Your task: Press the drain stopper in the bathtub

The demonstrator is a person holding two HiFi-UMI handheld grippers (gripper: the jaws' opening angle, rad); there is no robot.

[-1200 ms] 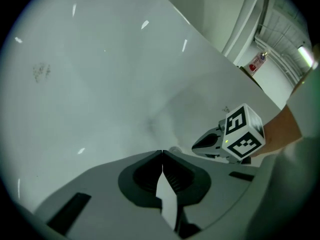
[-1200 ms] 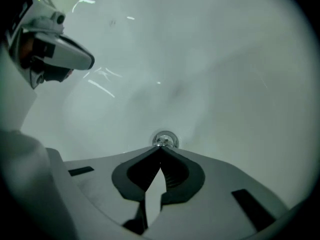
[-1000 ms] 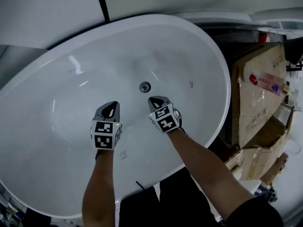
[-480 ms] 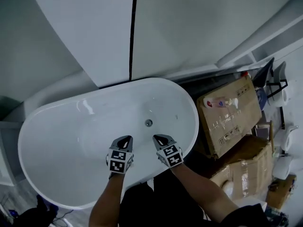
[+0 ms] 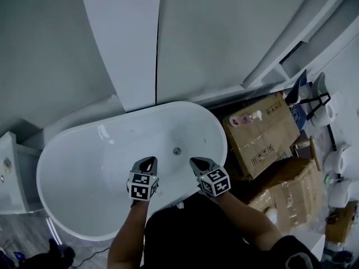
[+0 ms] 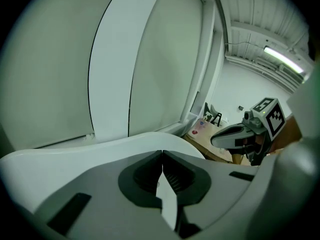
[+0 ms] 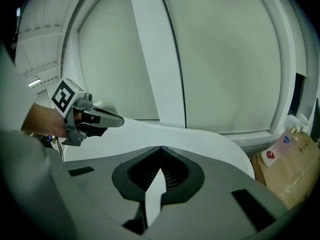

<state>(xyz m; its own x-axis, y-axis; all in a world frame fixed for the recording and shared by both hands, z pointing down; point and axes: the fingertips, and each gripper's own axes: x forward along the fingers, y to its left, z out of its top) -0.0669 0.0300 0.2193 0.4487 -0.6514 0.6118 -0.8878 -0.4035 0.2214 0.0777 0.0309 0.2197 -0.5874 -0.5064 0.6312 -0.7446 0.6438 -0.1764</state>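
Note:
The white oval bathtub [image 5: 84, 167] lies below me in the head view, with the small round metal drain stopper [image 5: 177, 151] in its floor near the right end. My left gripper [image 5: 148, 160] and right gripper [image 5: 196, 161] hover side by side above the tub's near rim, short of the stopper and well above it. Both are shut with nothing between the jaws. The left gripper view shows its shut tips [image 6: 162, 153] over the tub rim [image 6: 100, 146], with the right gripper [image 6: 215, 139] beside it. In the right gripper view, shut tips [image 7: 161, 148] and the left gripper [image 7: 119, 121] show.
Large cardboard boxes [image 5: 261, 136] stand right of the tub, with more boxes [image 5: 291, 200] and white fixtures [image 5: 336, 161] beyond. Pale wall panels [image 5: 185, 38] rise behind the tub. A white cabinet [image 5: 11, 172] sits at the left.
The head view has pulled up and back, so the tub looks much smaller. Both grippers have drawn back from near the drain stopper to the near rim, still shut.

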